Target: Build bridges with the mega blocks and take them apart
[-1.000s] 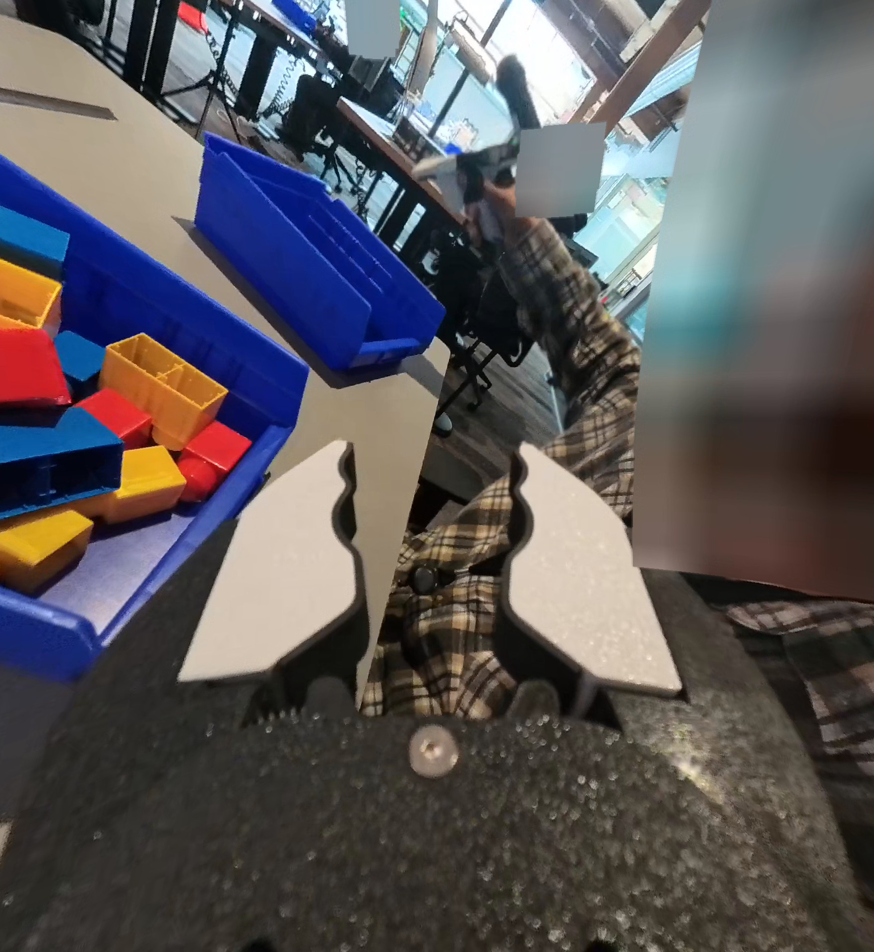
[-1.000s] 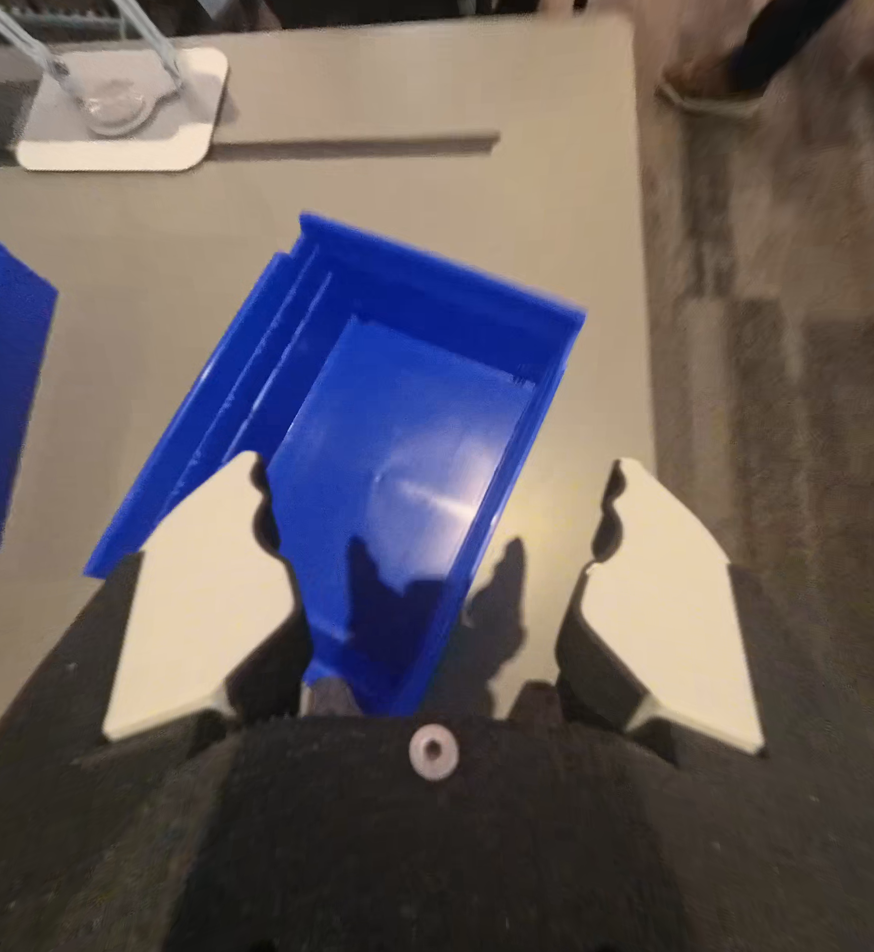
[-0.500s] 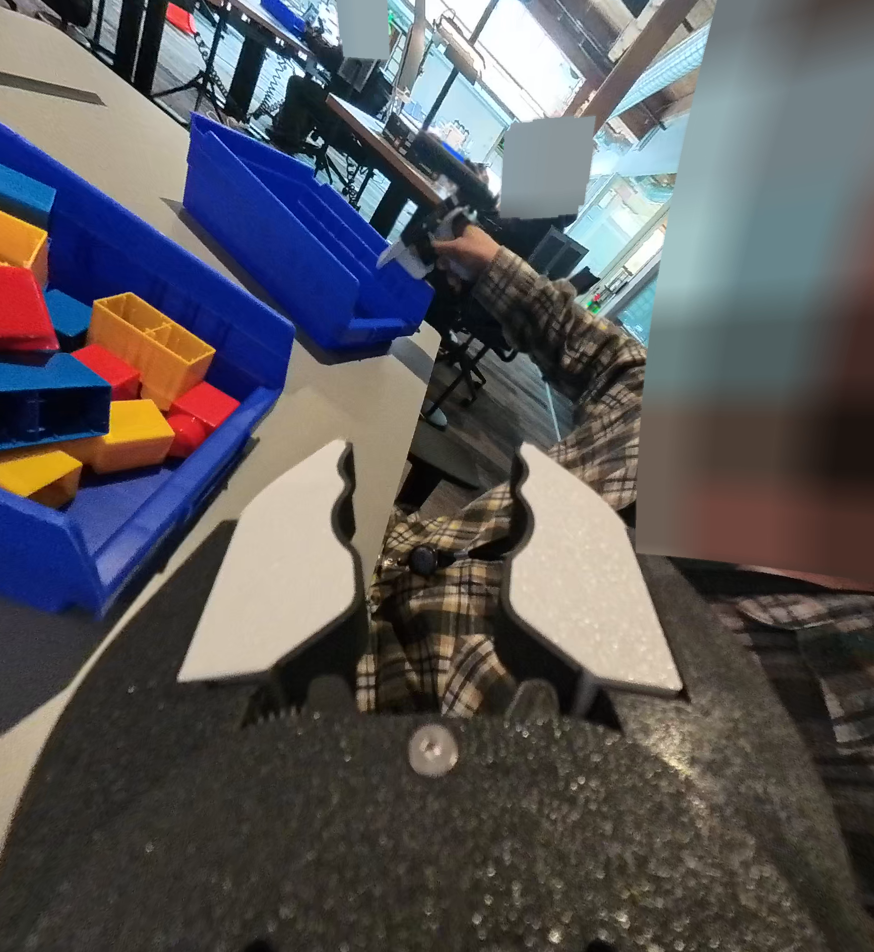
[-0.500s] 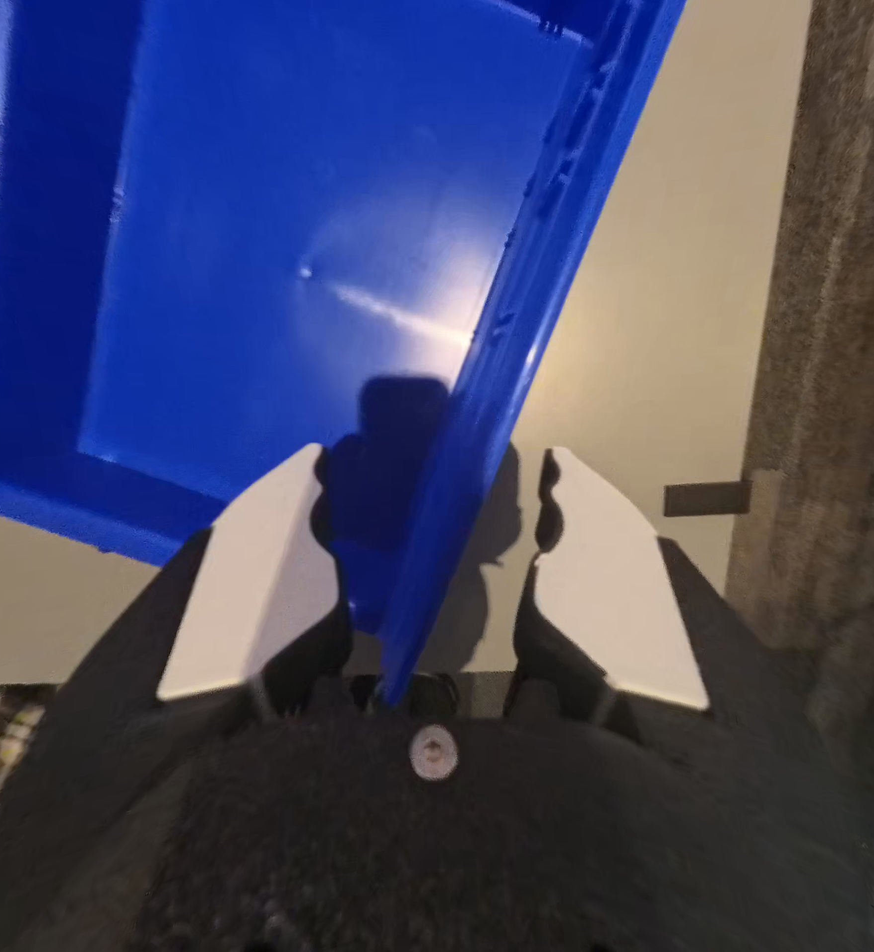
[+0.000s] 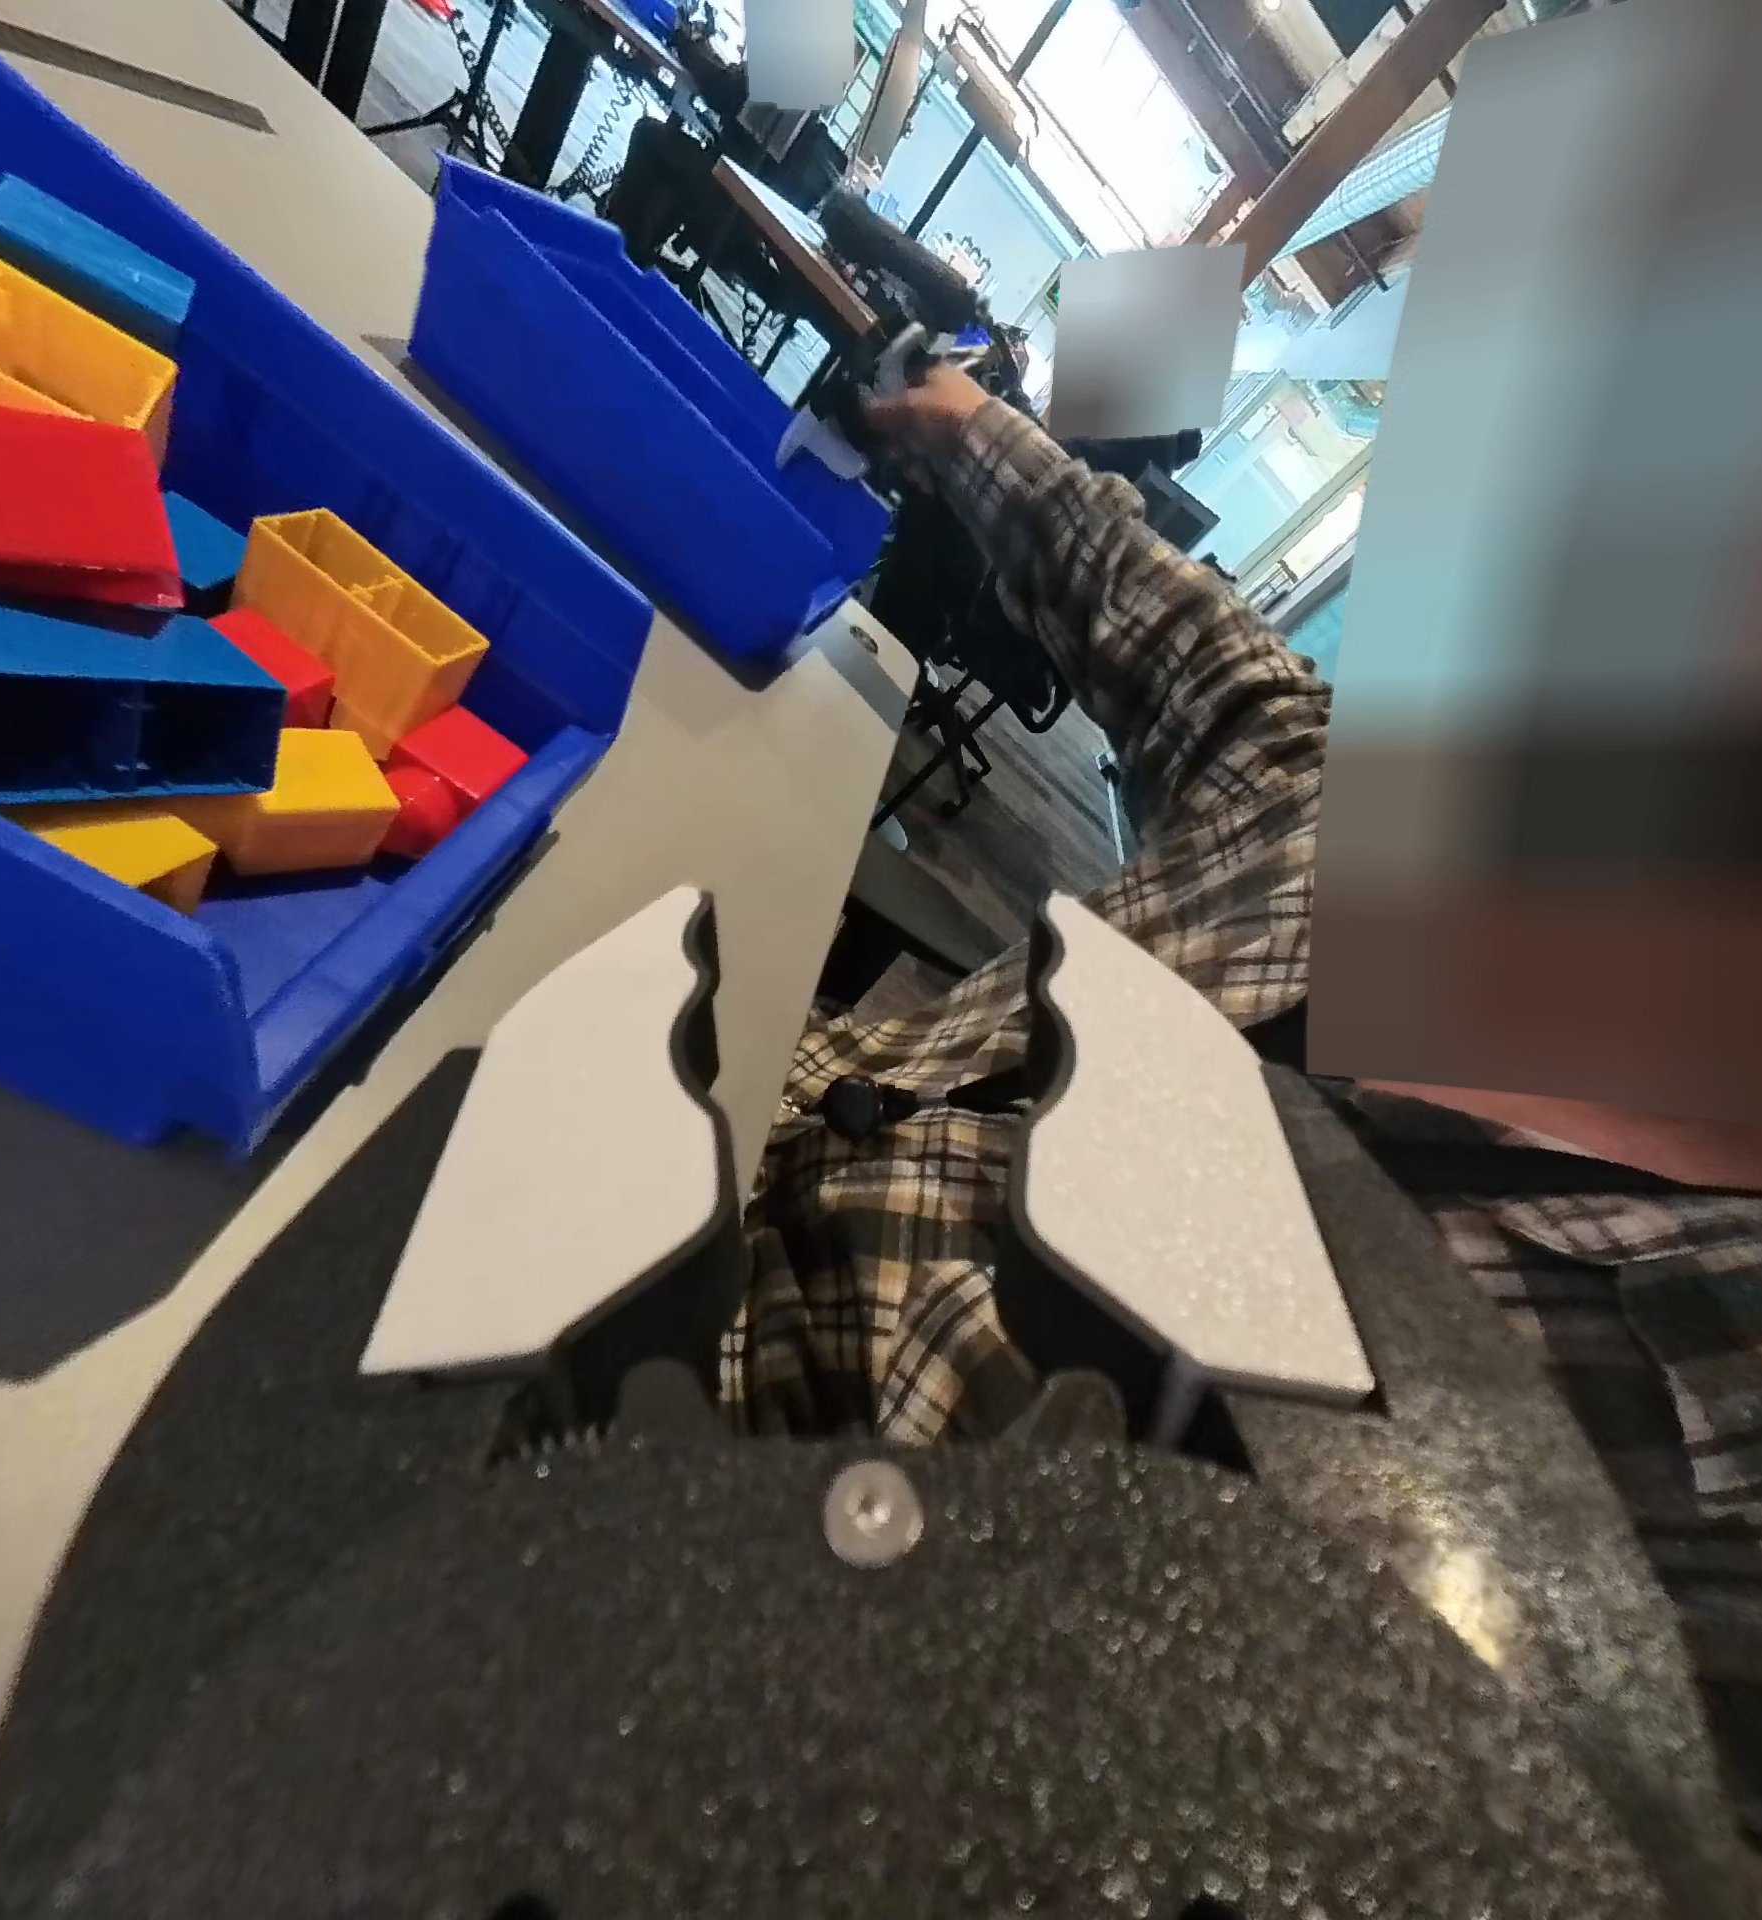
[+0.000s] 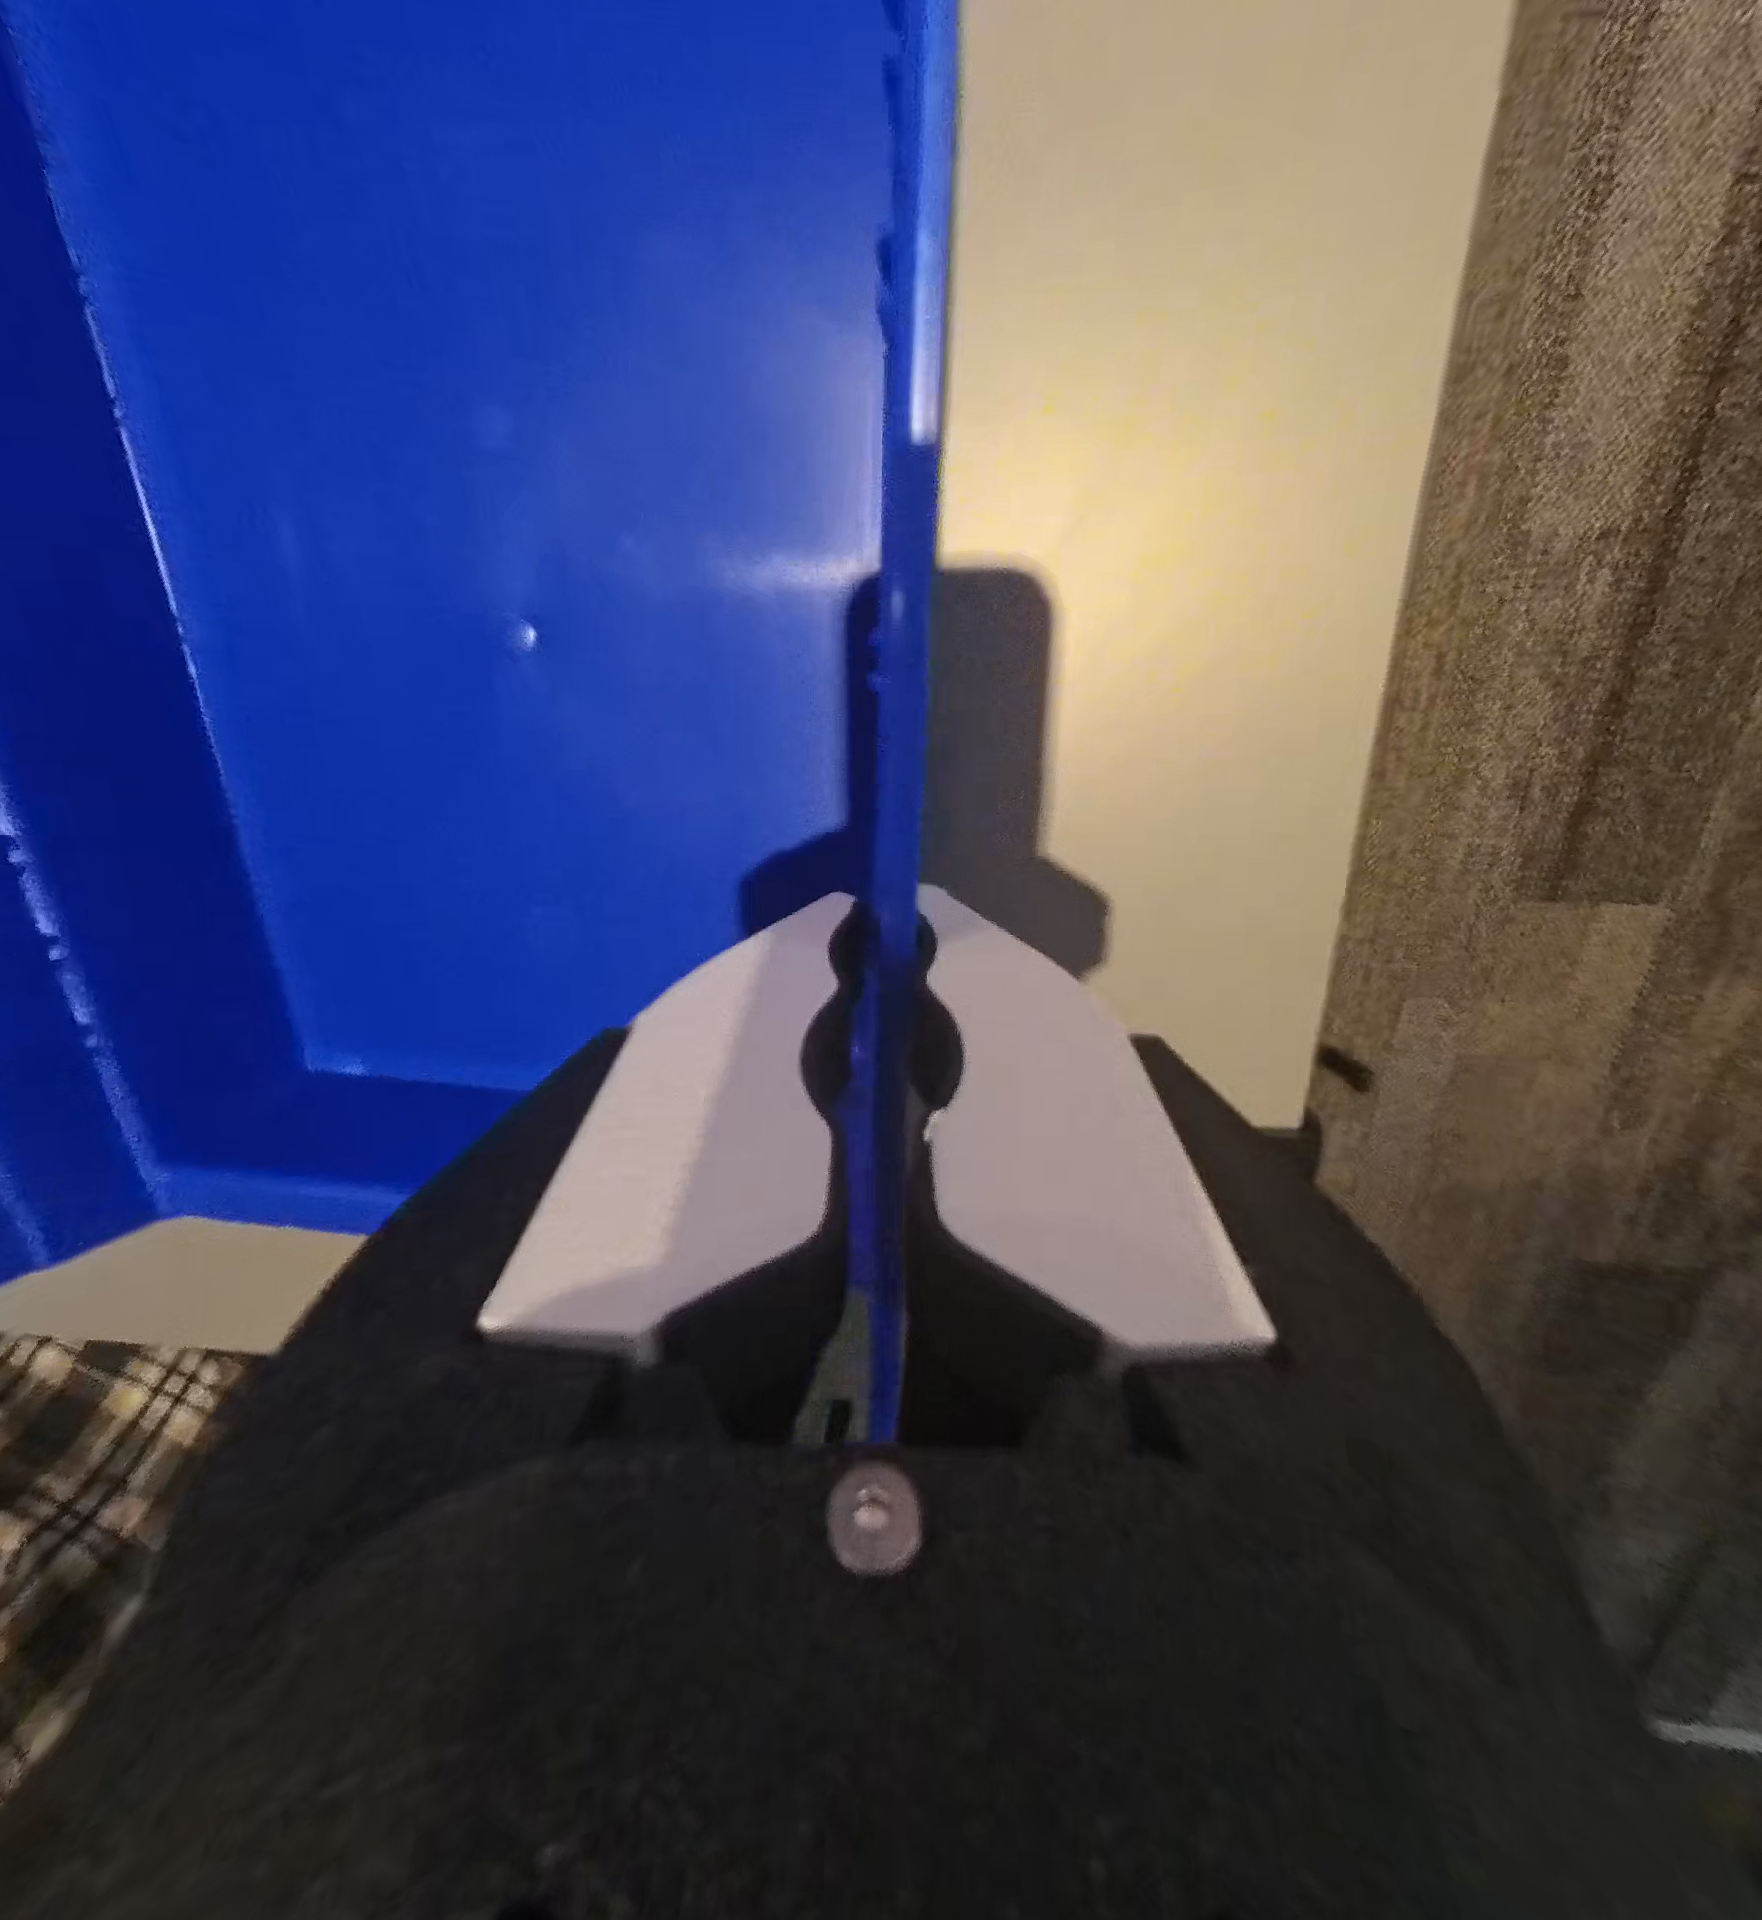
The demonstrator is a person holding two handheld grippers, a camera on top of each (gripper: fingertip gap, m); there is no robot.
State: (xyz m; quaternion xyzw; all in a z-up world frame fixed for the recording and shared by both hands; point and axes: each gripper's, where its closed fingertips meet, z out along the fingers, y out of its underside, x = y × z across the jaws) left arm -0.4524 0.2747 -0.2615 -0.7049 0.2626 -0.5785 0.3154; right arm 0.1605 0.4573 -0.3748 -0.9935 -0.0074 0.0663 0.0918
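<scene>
Mega blocks (image 5: 337,623) fill near bin (image 5: 181,997); left gripper (image 5: 872,925) gapes empty; right gripper (image 6: 882,925) clamps empty bin (image 6: 903,520) wall. No legible markings.

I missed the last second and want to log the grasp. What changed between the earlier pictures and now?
The right gripper came down over the empty blue bin, straddled its side wall, and shut on it. The left gripper stayed open and empty near the table edge; the bin of blocks was not touched.

We count two blue bins (image 5: 586,416) on the worktop (image 5: 752,810); the nearer bin (image 5: 129,997) holds about four yellow blocks (image 5: 357,613), four red blocks (image 5: 35,499) and three blue blocks (image 5: 98,696).
</scene>
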